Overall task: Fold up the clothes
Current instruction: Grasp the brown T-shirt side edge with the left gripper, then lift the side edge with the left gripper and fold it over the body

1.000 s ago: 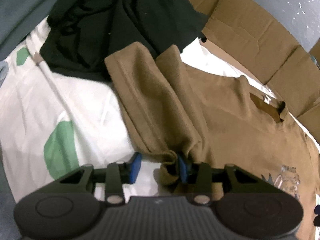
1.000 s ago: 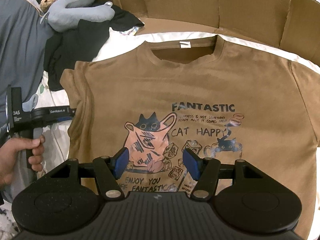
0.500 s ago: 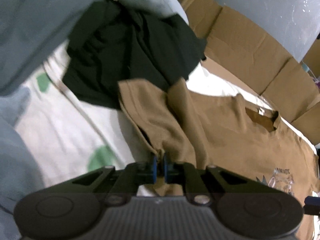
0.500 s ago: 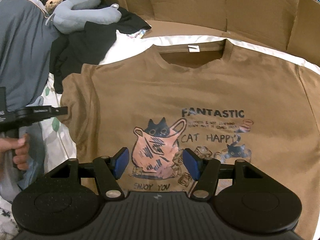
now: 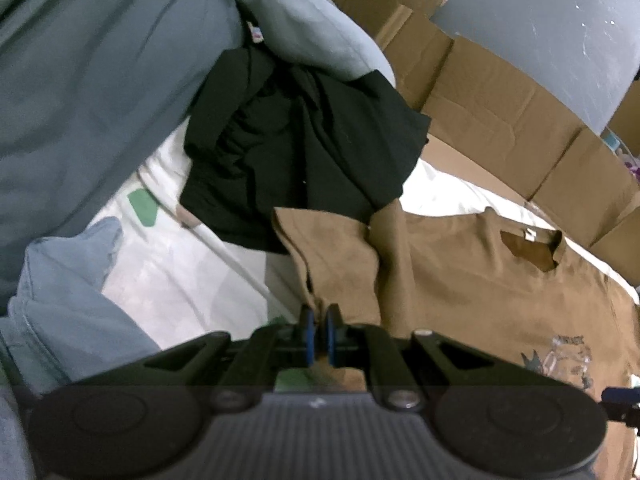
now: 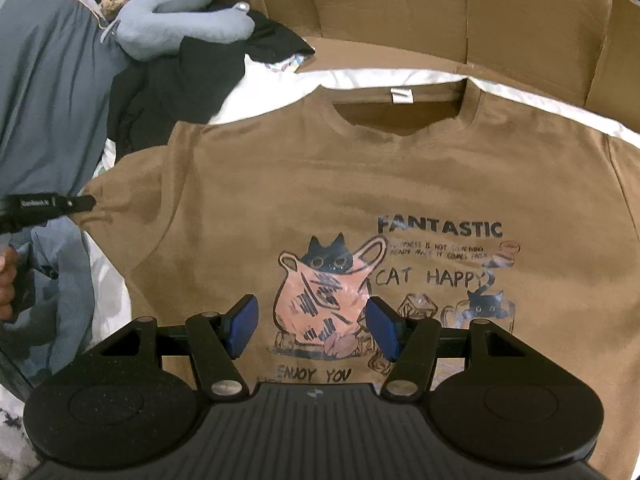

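Left wrist view, we see the left gripper (image 5: 316,334) clenched on the sleeve (image 5: 332,256) of the brown T-shirt (image 6: 360,184), shirt spread print-up on white bedding (image 5: 180,276), right gripper (image 6: 312,330) released above the print, cardboard walls (image 6: 400,4) behind, black garment (image 5: 300,152) beside the sleeve.

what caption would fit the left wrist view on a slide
Left gripper shut on the sleeve of a brown t-shirt, black clothes piled behind.
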Tool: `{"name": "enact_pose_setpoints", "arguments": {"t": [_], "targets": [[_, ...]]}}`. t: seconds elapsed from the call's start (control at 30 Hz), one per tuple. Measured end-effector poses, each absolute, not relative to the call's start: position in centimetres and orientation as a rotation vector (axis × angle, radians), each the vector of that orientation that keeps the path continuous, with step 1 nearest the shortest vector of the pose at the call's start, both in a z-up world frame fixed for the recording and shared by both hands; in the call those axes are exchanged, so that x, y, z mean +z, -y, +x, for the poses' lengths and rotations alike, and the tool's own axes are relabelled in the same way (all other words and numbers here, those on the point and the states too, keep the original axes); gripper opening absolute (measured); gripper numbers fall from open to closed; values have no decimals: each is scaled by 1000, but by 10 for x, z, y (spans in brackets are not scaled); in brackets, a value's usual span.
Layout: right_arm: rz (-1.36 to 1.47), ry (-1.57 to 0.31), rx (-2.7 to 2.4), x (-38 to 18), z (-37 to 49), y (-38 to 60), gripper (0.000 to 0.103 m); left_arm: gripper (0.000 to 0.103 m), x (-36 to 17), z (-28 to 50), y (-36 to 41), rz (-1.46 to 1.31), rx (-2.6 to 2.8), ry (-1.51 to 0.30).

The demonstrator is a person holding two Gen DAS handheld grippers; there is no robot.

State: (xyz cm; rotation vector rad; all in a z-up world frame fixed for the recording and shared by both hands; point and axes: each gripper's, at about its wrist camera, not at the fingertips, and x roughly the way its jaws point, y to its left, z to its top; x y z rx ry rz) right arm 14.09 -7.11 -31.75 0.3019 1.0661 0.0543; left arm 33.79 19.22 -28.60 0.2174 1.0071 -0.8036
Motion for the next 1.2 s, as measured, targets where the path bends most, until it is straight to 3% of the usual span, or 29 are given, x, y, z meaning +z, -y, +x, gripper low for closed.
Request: {"name": "enact_pose_setpoints", "arguments": {"t": [0.3, 0.37, 0.43, 0.53, 1.03, 1.13, 1.2], "targets": [[282, -1125, 38, -343, 134, 72, 66, 10, -309, 361, -203, 293, -643, -1095], [276, -1127, 43, -345, 135, 71, 66, 16, -309, 365, -206, 282, -642, -1096], [268, -1123, 53, -346, 136, 71, 66, 34, -307, 369, -204, 259, -657, -1089], [265, -1113, 64, -347, 140, 71, 66, 47, -306, 377, -197, 263, -671, -1055], [139, -1017, 246, -344, 235, 70, 66, 45, -340, 423, -131, 293, -744, -960], [128, -996, 306, -352, 268, 65, 54, 45, -348, 429, -122, 293, -782, -966], [131, -978, 326, -358, 290, 62, 54, 45, -353, 429, -119, 309, -787, -971]]}}
